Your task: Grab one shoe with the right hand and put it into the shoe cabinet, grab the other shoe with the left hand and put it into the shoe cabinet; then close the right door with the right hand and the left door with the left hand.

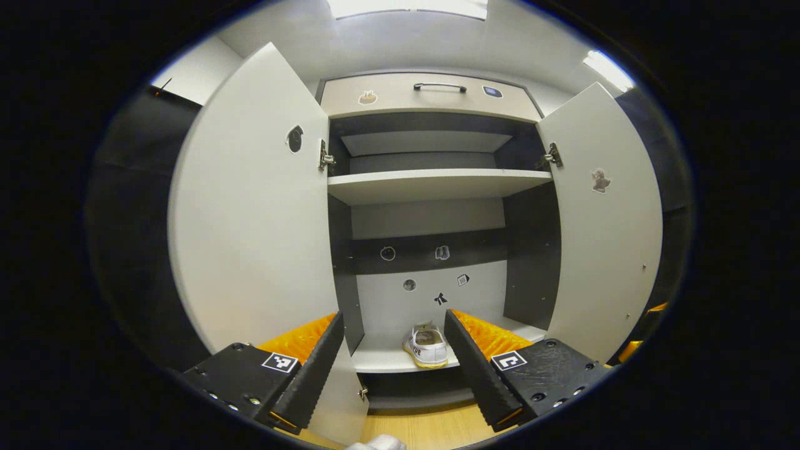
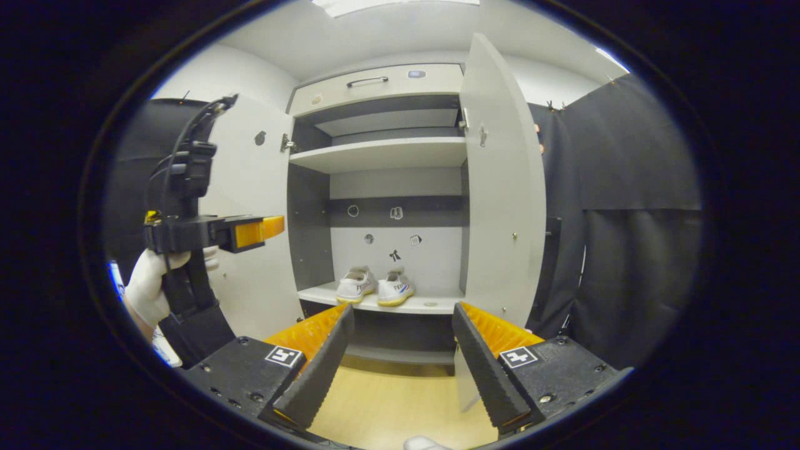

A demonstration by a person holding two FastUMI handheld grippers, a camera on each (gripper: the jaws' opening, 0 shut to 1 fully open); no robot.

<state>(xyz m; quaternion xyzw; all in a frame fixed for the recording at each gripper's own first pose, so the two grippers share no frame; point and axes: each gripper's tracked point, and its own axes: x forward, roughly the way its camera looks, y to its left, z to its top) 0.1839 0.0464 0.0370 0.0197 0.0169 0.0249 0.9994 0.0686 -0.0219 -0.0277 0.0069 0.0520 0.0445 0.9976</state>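
On the shoe cabinet's (image 2: 375,81) bottom shelf, at six o'clock, both shoes (image 2: 374,286) stand side by side; both doors hang open, left gripper (image 1: 394,362) and right gripper (image 2: 403,362) jaws spread, empty.

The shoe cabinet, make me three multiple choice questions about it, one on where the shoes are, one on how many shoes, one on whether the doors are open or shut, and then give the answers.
1. Where do the shoes stand?
A. On the floor before the cabinet
B. On the lower shelf inside the cabinet
C. On the upper shelf

2. How many shoes are in the cabinet?
A. One
B. Two
C. Four

3. How do the doors stand?
A. Both open
B. Both shut
C. Left shut, right open

Answers:
1. B, the right gripper view has the left shoe and right shoe side by side on the lower shelf.
2. B, that pair is all the shelves hold.
3. A, the left door and right door both swing outward from the shoe cabinet.
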